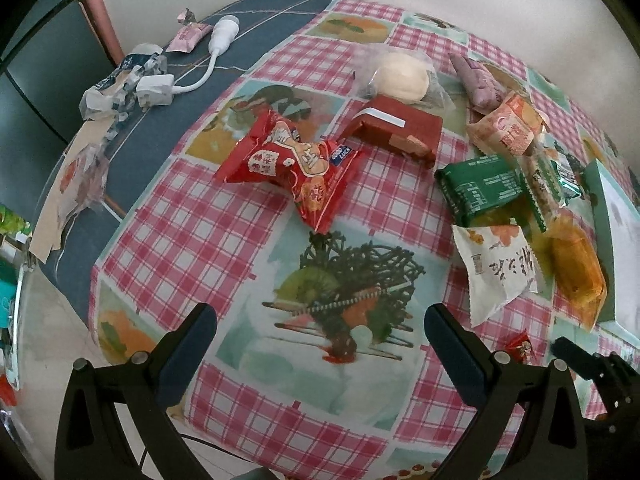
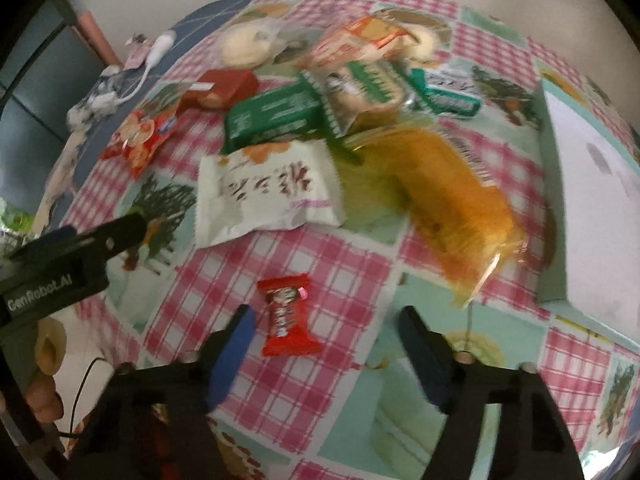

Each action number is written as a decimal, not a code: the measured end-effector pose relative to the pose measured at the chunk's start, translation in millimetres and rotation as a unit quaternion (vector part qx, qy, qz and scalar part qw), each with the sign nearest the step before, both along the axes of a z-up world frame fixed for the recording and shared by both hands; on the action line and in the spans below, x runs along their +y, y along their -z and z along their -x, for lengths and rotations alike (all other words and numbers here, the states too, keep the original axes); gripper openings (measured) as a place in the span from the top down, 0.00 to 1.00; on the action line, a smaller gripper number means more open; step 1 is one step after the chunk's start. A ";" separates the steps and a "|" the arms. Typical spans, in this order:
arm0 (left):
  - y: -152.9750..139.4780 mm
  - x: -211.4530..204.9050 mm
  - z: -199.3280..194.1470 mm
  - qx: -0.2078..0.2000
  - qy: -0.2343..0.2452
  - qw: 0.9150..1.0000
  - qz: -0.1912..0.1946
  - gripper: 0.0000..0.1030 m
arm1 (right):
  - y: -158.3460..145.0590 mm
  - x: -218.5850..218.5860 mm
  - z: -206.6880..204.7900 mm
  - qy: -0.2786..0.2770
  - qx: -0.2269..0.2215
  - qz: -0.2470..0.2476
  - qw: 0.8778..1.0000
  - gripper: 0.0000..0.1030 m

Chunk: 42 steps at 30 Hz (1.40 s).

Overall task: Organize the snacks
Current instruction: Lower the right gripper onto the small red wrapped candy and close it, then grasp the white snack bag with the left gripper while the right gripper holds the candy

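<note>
Several snacks lie on a checked tablecloth point(image 1: 224, 240). A red snack bag point(image 1: 296, 164) lies ahead of my open, empty left gripper point(image 1: 320, 332). A dark red box point(image 1: 400, 128), a green packet point(image 1: 480, 188), a white packet point(image 1: 496, 272) and an orange cake pack point(image 1: 576, 268) lie to the right. My right gripper point(image 2: 326, 334) is open, just above the cloth, with a small red candy point(image 2: 286, 314) lying between its fingers. The white packet point(image 2: 268, 190), orange pack point(image 2: 452, 196) and green packet point(image 2: 276, 118) lie beyond it.
A teal box with a white inside point(image 2: 592, 160) stands at the right. A white charger and cable point(image 1: 176, 76) and crumpled wrappers point(image 1: 116, 84) lie on the blue table part at far left. The left gripper's body point(image 2: 76, 248) shows in the right wrist view.
</note>
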<state>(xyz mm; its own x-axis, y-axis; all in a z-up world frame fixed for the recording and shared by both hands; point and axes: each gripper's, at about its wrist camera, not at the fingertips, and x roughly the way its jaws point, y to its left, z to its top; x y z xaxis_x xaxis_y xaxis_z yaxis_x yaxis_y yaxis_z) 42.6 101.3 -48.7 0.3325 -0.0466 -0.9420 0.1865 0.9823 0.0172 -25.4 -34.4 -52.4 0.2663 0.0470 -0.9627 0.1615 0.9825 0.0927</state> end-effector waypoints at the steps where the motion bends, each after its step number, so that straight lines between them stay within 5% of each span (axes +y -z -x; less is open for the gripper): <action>1: -0.3 -0.6 0.7 0.001 -0.001 1.000 0.000 0.00 | -0.2 3.5 1.2 -0.002 -0.003 0.004 1.000 0.39; 7: -1.1 -9.7 1.9 0.003 0.010 1.000 -0.003 0.00 | -0.1 12.0 2.0 0.000 -0.011 -0.007 1.000 0.67; 12: -0.5 -18.0 0.5 0.007 0.020 1.000 -0.003 0.00 | -0.8 0.0 4.0 0.016 -0.010 -0.016 1.000 0.73; 28: -4.3 -83.5 -20.4 0.049 0.055 0.997 0.031 0.00 | 1.8 -55.6 0.8 0.091 -0.001 -0.003 0.996 0.74; 42: 23.4 -127.5 -44.4 0.066 0.043 0.997 -0.014 0.05 | 1.2 -96.4 8.8 0.123 0.005 -0.002 0.992 0.74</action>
